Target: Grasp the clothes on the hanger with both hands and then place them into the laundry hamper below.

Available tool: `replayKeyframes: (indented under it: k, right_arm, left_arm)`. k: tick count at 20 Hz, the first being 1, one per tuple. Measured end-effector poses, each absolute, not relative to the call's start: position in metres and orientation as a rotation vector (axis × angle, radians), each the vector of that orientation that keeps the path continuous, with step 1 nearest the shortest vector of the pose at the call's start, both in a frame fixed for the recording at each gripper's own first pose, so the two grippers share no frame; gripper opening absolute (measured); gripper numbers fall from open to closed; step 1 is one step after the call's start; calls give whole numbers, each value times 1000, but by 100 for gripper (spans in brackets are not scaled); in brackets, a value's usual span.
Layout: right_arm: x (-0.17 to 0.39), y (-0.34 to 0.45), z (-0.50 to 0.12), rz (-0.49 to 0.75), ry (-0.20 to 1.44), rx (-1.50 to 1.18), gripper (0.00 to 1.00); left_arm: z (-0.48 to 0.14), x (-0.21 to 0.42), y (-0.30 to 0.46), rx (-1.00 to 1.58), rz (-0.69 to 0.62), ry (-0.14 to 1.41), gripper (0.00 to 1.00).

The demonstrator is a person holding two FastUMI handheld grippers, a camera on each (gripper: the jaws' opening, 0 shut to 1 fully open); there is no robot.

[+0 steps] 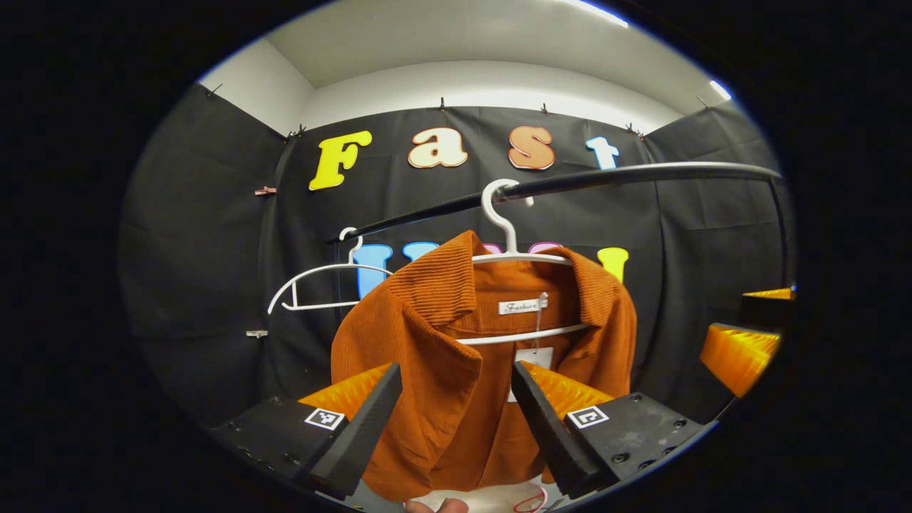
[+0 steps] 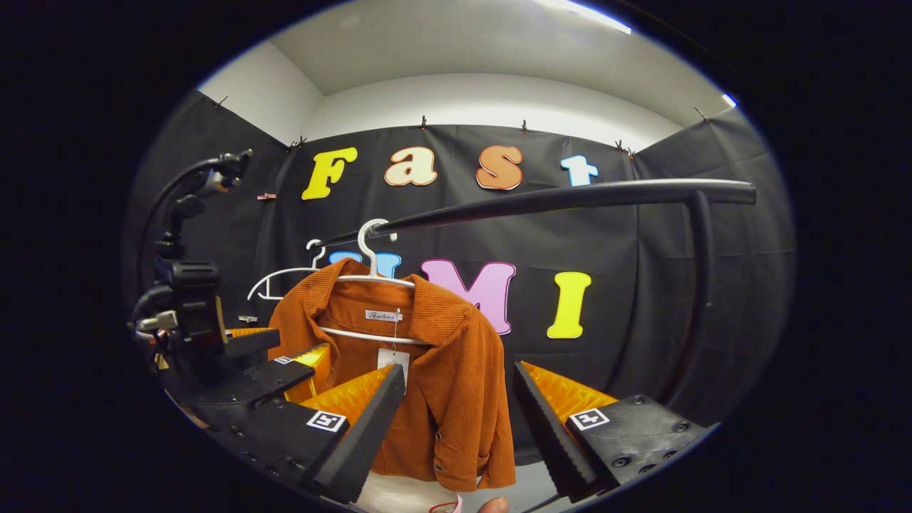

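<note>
Two tools, both spread wide and pinching nothing, face the rust jacket (image 1: 442, 370) hanging on a white hanger (image 1: 524, 256) from the black rail (image 1: 605, 178). Left tool (image 1: 456, 413) should take the near collar side; right tool (image 2: 456, 413) should close in on the far shoulder before lifting clear.

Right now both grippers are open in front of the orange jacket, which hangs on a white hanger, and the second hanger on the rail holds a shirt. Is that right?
One detail is wrong: the second hanger is bare, as the left gripper view shows. The rest holds: the left gripper and right gripper are open before the orange jacket, which hangs on a white hanger on the rail.
</note>
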State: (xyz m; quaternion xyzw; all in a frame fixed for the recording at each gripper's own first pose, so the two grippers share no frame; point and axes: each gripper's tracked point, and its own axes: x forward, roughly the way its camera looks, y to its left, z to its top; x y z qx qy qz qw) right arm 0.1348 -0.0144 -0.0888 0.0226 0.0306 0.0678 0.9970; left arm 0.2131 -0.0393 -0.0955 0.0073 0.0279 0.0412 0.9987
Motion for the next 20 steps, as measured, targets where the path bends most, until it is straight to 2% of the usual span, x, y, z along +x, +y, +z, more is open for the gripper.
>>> replayKeyframes:
  k: [5, 7, 13, 14, 20]
  right_arm:
    - [156, 0, -105, 157, 81, 47, 97]
    - [165, 8, -108, 160, 81, 56, 97]
    - [199, 25, -129, 147, 97, 126, 97]
    - [206, 27, -131, 141, 95, 141, 97]
    - [248, 43, -150, 121, 96, 173, 98]
  left_arm:
    - [-112, 255, -32, 48, 119, 61, 96]
    - [-114, 265, -28, 44, 126, 53, 88]
    - [-115, 270, -21, 7, 96, 69, 13]
    - [-115, 271, -21, 1, 82, 69, 8]
    - [-116, 267, -16, 11, 66, 78, 7]
